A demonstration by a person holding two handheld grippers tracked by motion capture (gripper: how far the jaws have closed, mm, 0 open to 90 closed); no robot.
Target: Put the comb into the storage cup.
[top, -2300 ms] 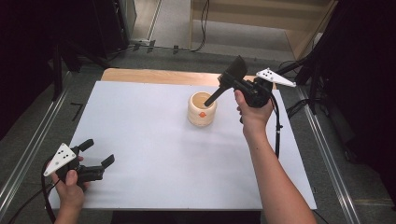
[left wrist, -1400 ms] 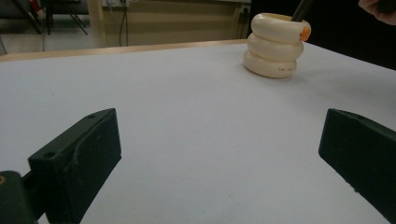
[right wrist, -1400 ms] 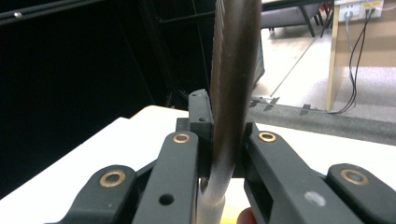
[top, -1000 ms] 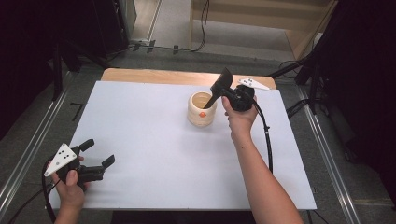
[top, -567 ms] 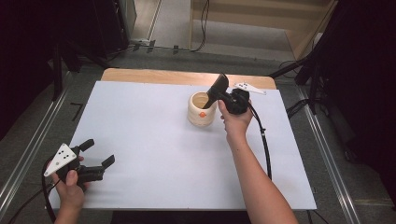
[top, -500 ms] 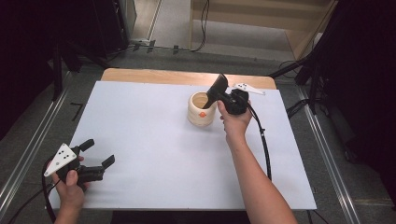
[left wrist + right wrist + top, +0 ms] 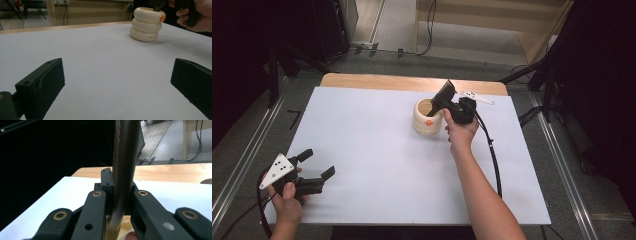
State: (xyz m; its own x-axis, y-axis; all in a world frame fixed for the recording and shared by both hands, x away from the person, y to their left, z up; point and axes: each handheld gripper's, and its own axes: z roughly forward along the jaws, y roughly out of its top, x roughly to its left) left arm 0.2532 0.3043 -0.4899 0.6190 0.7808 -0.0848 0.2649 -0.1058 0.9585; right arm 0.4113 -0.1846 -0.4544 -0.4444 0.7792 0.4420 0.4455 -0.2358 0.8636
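Right tool is clamped on the brush over the cream holder at the far middle of the bench: lower it straight into the opening before releasing (left tool, jaws apart, idles near-left).

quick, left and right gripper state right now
left gripper: open, holding nothing, low over the white table.
right gripper: shut on a dark flat tool, its lower end at the cream holder.

Small dark print on bottom ring of the cream holder, too small to read; no other legible text
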